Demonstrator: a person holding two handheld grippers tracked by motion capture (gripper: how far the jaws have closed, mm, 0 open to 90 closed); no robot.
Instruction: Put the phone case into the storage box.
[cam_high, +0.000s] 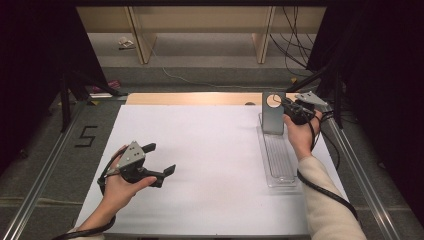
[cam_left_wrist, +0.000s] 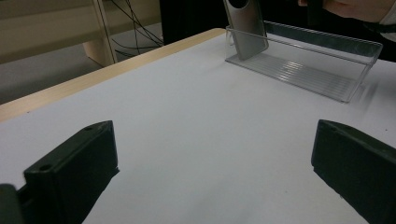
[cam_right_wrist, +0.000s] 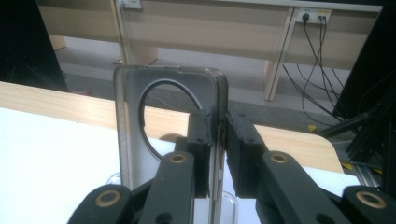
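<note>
Phone case (cam_right_wrist: 133, 135) standing upright at the far end of a clear tray (cam_high: 280, 170).
Right hand-held gripper (cam_right_wrist: 219, 140) is pinching its side edge; it is looking light, thin and smooth, so gripping the rim seems safest. Left hand-held gripper (cam_high: 160, 160) is hovering released over the table (cam_high: 210, 150).
</note>
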